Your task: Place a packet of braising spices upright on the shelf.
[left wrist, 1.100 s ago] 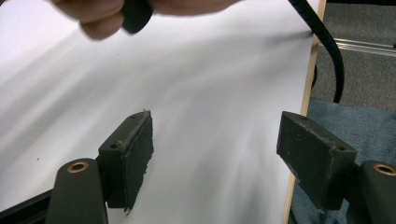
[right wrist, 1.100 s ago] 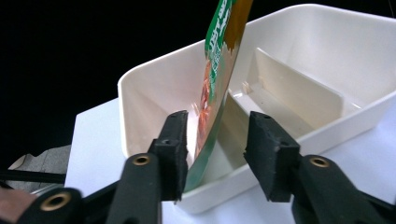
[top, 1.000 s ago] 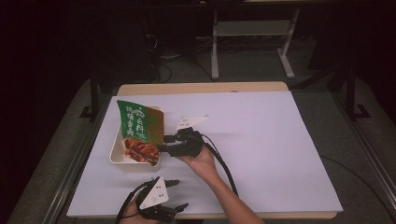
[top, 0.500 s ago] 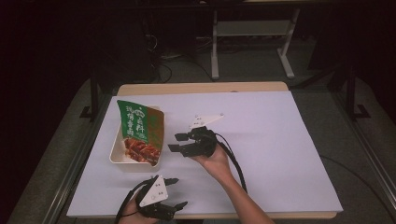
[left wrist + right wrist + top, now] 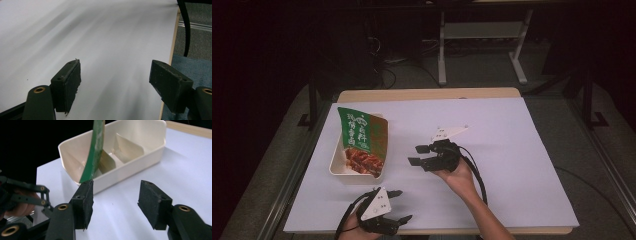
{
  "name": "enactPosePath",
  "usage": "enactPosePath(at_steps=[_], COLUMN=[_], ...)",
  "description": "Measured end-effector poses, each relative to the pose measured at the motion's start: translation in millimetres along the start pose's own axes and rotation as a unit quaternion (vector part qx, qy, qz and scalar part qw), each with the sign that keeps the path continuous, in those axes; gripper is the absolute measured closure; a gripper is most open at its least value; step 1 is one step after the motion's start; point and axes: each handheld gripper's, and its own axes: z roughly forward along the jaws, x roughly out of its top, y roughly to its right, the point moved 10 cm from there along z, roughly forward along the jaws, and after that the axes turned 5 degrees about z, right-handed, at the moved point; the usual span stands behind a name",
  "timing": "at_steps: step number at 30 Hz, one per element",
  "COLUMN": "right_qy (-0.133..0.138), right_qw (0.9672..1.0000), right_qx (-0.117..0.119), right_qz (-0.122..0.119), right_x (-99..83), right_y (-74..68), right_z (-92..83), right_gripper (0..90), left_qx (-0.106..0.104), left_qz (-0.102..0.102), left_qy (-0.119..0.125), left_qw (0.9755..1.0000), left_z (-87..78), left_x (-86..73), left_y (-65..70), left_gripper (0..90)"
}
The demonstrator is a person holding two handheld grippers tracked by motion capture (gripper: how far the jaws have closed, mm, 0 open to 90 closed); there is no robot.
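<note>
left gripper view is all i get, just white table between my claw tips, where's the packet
observer: The green packet leans in a cream tray on the table's left side, farther from you than your left claw.
operator: is the right claw holding it
observer: No. The right claw is right of the tray, apart from it. Its jaws have just been opening, with nothing between them.
operator: what's the tray like inside
observer: Dividers split it into compartments.

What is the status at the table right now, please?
Right gripper jaws open, nothing between them, just been opening, beside tray. Green packet lies across tray. Left gripper open, empty. Nothing in the way.
</note>
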Motion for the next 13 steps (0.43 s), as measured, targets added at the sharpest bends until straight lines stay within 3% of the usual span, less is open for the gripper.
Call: enactPosePath(at_steps=[13], right_qy=[0.000], right_qw=[0.9994], right_qx=[-0.024], right_qz=[0.026], right_x=[-29.7], right_y=[13.7], right_z=[-27.1], right_gripper=[41.6], left_qx=[0.002], left_qz=[0.005], left_qy=[-0.004], left_qw=[1.0000], left_z=[-1.2], left_x=[-0.7], left_y=[-1.2], left_gripper=[23.8])
